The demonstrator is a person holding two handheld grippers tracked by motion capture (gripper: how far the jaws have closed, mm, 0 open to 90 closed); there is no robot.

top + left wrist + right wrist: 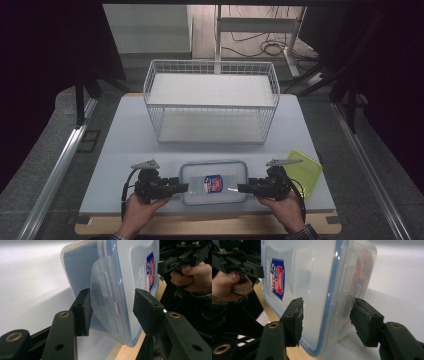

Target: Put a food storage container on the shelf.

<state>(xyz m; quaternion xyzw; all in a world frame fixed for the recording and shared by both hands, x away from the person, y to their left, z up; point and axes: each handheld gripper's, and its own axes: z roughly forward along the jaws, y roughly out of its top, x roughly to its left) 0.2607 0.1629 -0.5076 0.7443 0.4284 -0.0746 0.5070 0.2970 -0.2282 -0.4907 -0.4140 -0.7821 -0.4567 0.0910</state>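
A clear plastic box with a blue-rimmed lid and a red-and-blue label [213, 182] lies flat near the table's front edge. My left gripper [184, 187] reaches in level at its left end. In the left gripper view the jaws straddle that end [130, 277]: one pad touches the flared latch flap [102, 297], the other stands a little off the lid, so the gripper [112, 312] is open. My right gripper [241, 188] meets the right end. Its jaws [325, 315] flank the box [312, 277] closely, with a thin gap at the far pad.
A white two-tier wire basket [210, 100] stands on the white table [125, 150] behind the box. A yellow-green flat lid [306, 172] lies at the front right, beside my right hand. The table's wooden front edge [210, 225] runs just under both hands.
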